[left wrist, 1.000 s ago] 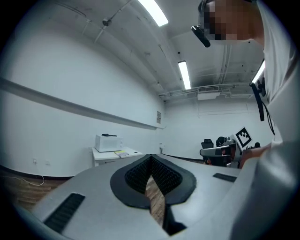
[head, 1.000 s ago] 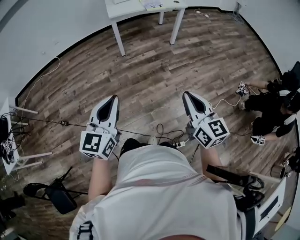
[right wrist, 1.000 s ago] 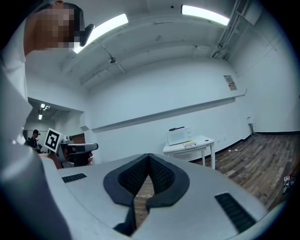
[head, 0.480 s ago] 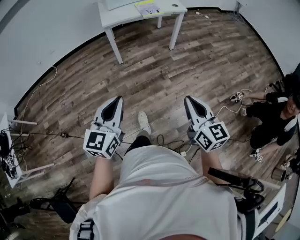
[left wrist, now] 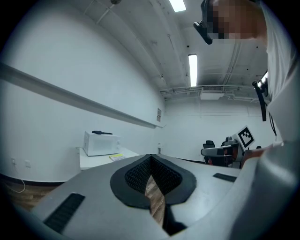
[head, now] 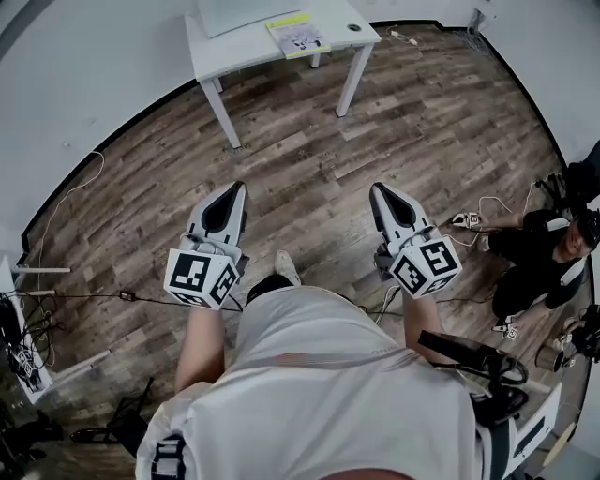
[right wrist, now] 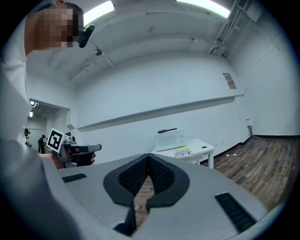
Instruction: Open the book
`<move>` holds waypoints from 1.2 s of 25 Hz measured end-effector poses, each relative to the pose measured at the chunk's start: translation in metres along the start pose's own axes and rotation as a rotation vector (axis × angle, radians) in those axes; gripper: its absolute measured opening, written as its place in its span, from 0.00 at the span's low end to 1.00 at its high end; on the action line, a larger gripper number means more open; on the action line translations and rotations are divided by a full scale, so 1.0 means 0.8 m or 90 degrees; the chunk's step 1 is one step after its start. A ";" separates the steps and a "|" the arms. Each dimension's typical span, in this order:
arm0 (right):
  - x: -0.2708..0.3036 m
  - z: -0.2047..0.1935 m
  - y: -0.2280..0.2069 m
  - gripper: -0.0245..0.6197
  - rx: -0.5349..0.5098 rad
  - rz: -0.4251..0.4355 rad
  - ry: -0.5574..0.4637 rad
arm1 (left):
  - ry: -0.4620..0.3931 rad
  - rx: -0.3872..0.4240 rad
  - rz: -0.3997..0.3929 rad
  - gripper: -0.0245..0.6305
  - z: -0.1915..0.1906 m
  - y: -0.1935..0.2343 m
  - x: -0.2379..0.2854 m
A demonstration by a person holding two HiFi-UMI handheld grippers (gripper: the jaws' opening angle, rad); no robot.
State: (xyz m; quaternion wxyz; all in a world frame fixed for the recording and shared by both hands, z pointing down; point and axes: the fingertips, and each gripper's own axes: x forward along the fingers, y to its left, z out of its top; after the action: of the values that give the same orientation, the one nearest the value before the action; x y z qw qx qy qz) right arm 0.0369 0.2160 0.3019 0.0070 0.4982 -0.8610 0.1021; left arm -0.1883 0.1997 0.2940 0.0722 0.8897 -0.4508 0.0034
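Note:
A book (head: 297, 35) with a yellow-and-white cover lies closed on a white table (head: 349, 26) against the far wall. It also shows in the left gripper view as the book (left wrist: 116, 157) and in the right gripper view as the book (right wrist: 182, 151). My left gripper (head: 235, 190) and right gripper (head: 378, 188) are held level in front of the person's body, over the wooden floor and well short of the table. Both are shut with nothing between the jaws, as the left gripper (left wrist: 150, 157) and the right gripper (right wrist: 149, 156) show in their own views.
A white box-shaped appliance (head: 239, 11) stands on the table behind the book. A person in dark clothes (head: 544, 253) sits on the floor at the right among cables (head: 469, 220). More cables and white table legs (head: 42, 272) are at the left.
The table and book have come closer and further into the head view as the person walks toward them. Both grippers stay shut, held in front.

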 end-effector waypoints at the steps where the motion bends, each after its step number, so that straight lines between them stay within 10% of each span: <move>1: 0.014 0.004 -0.007 0.03 0.001 -0.002 -0.002 | -0.003 0.001 -0.002 0.05 0.005 0.010 0.014; 17: 0.149 0.023 -0.130 0.03 0.030 -0.013 0.009 | 0.031 0.000 -0.012 0.05 0.010 0.082 0.182; 30: 0.312 0.075 -0.372 0.03 0.040 0.051 0.010 | 0.044 -0.013 0.035 0.05 0.020 0.098 0.452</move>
State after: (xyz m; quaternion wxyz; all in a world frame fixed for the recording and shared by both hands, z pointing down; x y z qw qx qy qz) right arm 0.1721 -0.1523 0.3220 -0.0065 0.4622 -0.8767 0.1332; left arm -0.0380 -0.1378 0.3137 0.0970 0.8756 -0.4721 0.0314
